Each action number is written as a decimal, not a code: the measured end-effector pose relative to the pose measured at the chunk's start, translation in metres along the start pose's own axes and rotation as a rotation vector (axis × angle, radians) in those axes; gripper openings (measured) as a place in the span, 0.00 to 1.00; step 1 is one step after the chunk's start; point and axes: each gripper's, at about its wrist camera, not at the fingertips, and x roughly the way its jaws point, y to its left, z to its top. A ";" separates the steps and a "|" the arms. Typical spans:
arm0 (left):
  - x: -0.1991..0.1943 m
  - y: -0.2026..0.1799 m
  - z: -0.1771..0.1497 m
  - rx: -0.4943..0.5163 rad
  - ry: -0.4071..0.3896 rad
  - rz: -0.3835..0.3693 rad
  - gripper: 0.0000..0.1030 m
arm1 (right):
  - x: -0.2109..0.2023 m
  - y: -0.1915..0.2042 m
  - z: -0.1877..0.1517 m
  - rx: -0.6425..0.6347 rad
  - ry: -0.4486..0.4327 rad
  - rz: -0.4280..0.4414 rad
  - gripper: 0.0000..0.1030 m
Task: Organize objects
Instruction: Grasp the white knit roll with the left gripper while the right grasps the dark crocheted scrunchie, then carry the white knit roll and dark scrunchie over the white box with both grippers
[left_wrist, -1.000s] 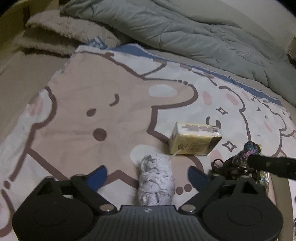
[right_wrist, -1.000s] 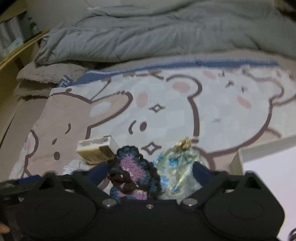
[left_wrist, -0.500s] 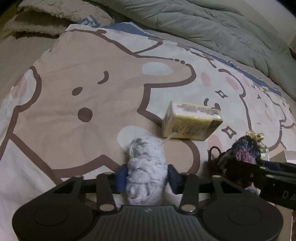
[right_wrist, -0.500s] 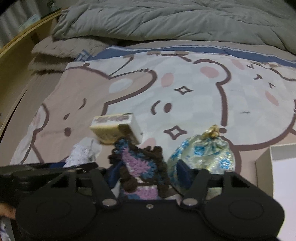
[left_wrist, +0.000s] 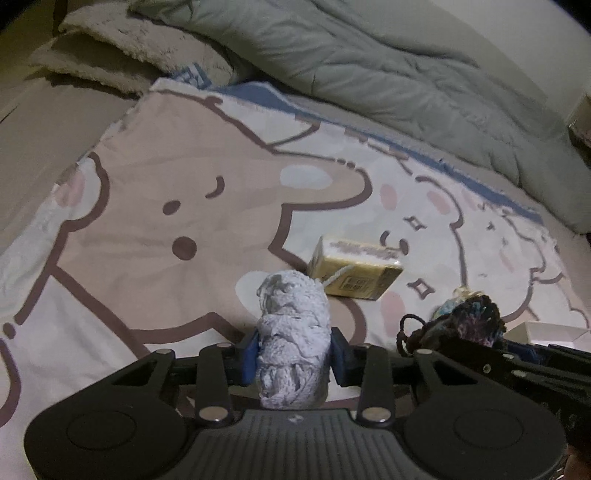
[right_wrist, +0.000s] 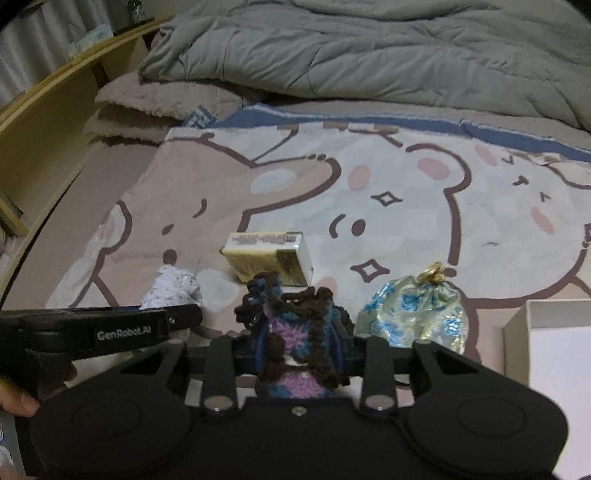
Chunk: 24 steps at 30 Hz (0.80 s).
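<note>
Lying to the right of both claws, white box (right_wrist: 554, 354) on the bed, open side up. Nearer by far: right claw (right_wrist: 301, 350), just clamped on crocheted pouch (right_wrist: 295, 343). Further left, left claw (left_wrist: 293, 354), just closed on white yarn bundle (left_wrist: 293, 332), long axis upright between the pads. Untouched on cartoon blanket (right_wrist: 406, 206): yellow carton (right_wrist: 269, 258), brocade pouch (right_wrist: 417, 317).
</note>
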 end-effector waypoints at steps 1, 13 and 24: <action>-0.005 0.000 0.000 -0.004 -0.007 -0.004 0.38 | -0.005 0.000 0.000 0.005 -0.011 -0.001 0.33; -0.066 -0.013 -0.009 0.023 -0.098 -0.029 0.38 | -0.068 0.005 -0.006 0.039 -0.147 -0.002 0.33; -0.101 -0.027 -0.011 0.052 -0.181 -0.031 0.38 | -0.111 0.005 -0.010 0.029 -0.240 0.022 0.33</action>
